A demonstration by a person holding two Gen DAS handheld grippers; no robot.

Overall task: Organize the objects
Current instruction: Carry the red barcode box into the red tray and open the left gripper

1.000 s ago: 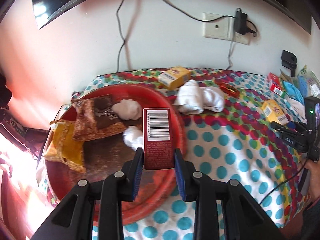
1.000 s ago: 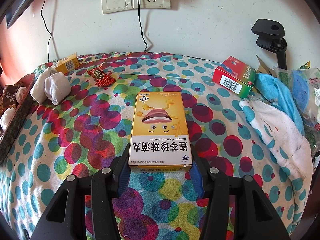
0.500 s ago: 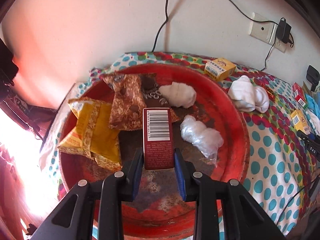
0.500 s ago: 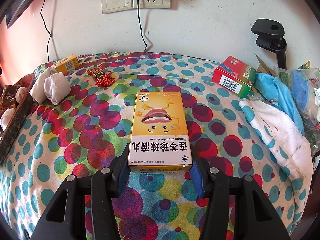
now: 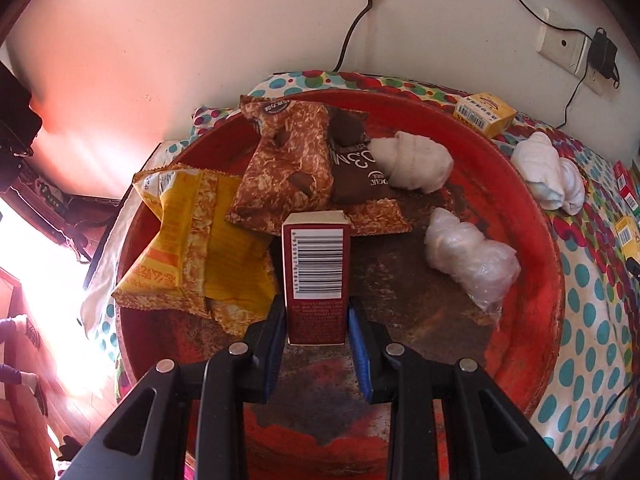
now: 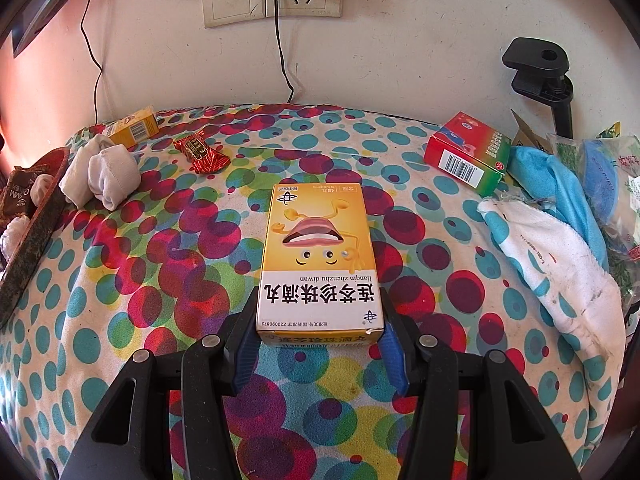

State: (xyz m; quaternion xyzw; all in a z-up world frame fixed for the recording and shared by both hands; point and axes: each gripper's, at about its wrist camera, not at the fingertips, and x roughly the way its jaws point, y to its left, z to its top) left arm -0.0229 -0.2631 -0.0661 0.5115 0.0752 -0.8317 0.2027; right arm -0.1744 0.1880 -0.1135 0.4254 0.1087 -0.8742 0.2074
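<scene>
My left gripper (image 5: pixel 317 330) is shut on a dark red box (image 5: pixel 316 276) with a barcode, held just above the worn floor of a round red tray (image 5: pixel 536 236). In the tray lie a yellow snack bag (image 5: pixel 200 236), a brown oat snack bag (image 5: pixel 288 168), a dark brown packet (image 5: pixel 356 168), a white sock roll (image 5: pixel 416 162) and a clear plastic bundle (image 5: pixel 468 260). My right gripper (image 6: pixel 318 334) is shut on a yellow medicine box (image 6: pixel 318 256) with a cartoon mouth, which sits over the polka-dot cloth (image 6: pixel 140 288).
On the cloth lie rolled white socks (image 6: pixel 102 176), a red candy wrapper (image 6: pixel 202 154), a small yellow box (image 6: pixel 134 128) and a red-green box (image 6: pixel 468 152). A white towel (image 6: pixel 556 272) and blue cloth (image 6: pixel 560 192) crowd the right edge. Wall sockets and cables hang behind; the tray rim (image 6: pixel 28 248) is at left.
My left gripper carried the red box leftward and down from the tray's right side to over its middle; the tray now fills the view. The right gripper and yellow box stayed put.
</scene>
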